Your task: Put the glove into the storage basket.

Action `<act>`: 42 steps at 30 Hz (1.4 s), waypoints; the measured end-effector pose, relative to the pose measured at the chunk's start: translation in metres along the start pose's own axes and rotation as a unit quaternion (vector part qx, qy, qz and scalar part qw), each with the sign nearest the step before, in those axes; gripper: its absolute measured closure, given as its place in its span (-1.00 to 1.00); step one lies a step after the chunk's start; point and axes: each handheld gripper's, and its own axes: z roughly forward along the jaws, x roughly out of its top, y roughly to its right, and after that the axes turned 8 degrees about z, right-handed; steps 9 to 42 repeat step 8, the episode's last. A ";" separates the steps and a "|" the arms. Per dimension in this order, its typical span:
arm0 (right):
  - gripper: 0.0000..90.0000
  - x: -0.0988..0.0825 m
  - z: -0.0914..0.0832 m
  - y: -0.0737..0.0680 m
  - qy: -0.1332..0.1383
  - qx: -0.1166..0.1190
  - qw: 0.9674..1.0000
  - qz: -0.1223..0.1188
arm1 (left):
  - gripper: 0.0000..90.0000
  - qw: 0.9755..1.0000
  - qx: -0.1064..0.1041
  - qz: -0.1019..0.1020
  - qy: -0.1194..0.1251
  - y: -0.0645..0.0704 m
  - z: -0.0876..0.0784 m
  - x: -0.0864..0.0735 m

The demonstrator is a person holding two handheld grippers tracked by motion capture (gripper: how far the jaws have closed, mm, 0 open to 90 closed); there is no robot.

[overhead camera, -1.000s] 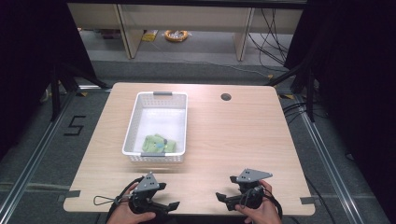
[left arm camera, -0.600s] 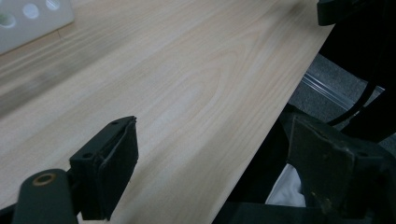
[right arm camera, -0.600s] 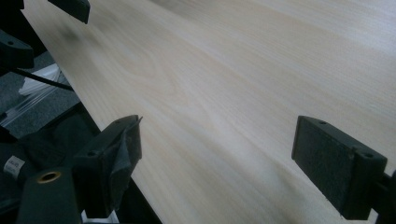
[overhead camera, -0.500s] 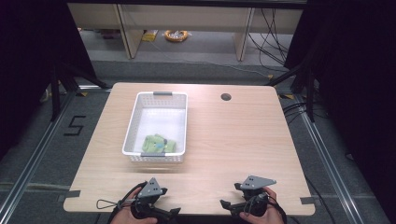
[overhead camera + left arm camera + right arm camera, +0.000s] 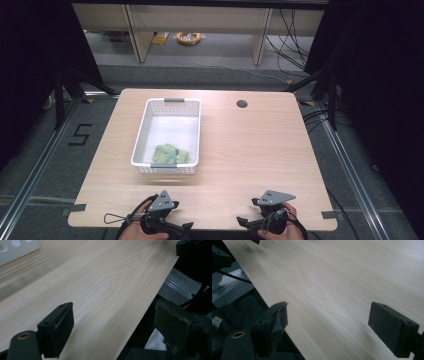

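Note:
A white perforated basket (image 5: 191, 125) stands on the left-middle of the wooden table (image 5: 250, 150). A green crumpled item (image 5: 171, 154) lies in its near end. Both grippers are held at the table's near edge, far from the basket. The left gripper (image 5: 182, 228) points right, and the left gripper view has its jaws wide apart over the table edge, so the left gripper (image 5: 112, 322) is open and holds nothing. The right gripper (image 5: 246, 221) points left, and up close the right gripper (image 5: 328, 322) is open over bare wood.
A dark round hole (image 5: 242, 104) sits near the table's far edge. A corner of the basket (image 5: 15, 247) shows at the top left of the left gripper view. Below the near edge lie dark cloth (image 5: 234, 312) and cables.
Both hands have drawn the grippers back toward the near edge of the table. The basket and its contents have not moved.

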 end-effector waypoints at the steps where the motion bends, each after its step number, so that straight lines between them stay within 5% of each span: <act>1: -0.63 0.000 0.000 0.000 -0.002 -0.001 1.000 0.001 | -0.65 1.000 0.000 0.001 -0.001 0.000 0.000 0.000; 42: -0.63 0.000 0.000 -0.001 -0.002 -0.001 1.000 0.006 | -0.65 1.000 0.000 0.000 0.000 -0.001 0.000 0.000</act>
